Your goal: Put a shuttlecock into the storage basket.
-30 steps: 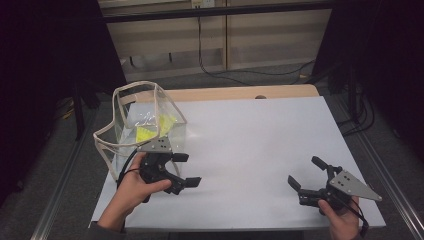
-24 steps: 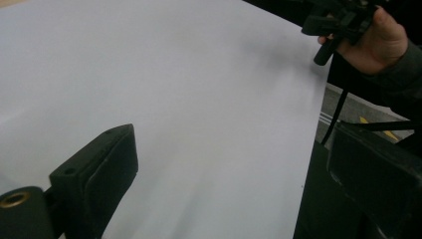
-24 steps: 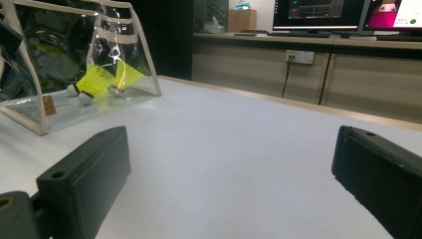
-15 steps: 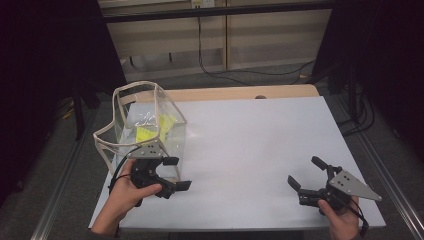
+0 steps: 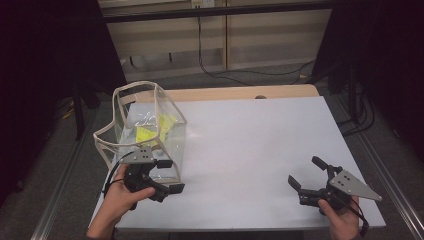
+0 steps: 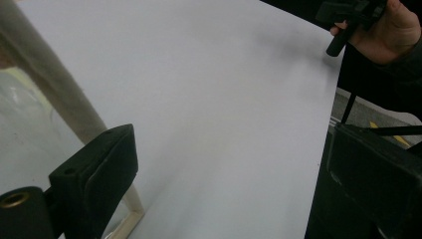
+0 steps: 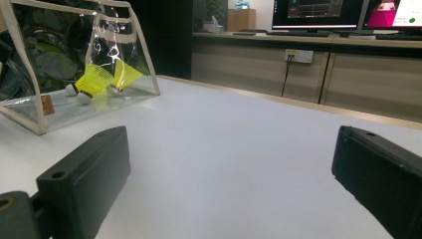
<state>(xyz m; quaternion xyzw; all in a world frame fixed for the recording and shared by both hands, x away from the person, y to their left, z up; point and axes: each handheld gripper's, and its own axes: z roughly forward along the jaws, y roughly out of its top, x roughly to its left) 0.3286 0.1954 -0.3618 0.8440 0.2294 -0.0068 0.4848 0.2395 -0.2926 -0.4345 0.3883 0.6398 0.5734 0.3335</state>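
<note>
Smooth white table [image 5: 250, 150] bears a clear, beige-trimmed pouch [image 5: 145, 130] holding yellow shuttlecocks [image 7: 102, 79].

No legible text, brand, no. or sign anywhere. Small brown tag [image 7: 48, 105] on the clear bag [image 7: 74, 59], near the counter's [image 7: 239, 164] left edge, in right gripper view: too small to read, can't tell if printed. Monitors [image 7: 318, 12] on the far bench, top right of that view, show coloured screens w/ bright lines, blurred, nothing readable. Yellow mark [image 6: 380, 130] on the floor past the counter edge, left gripper view: just a stripe, no lettering. Grey plate [image 5: 354, 185] on the right gripper, high view: blank apart from holes.
</note>
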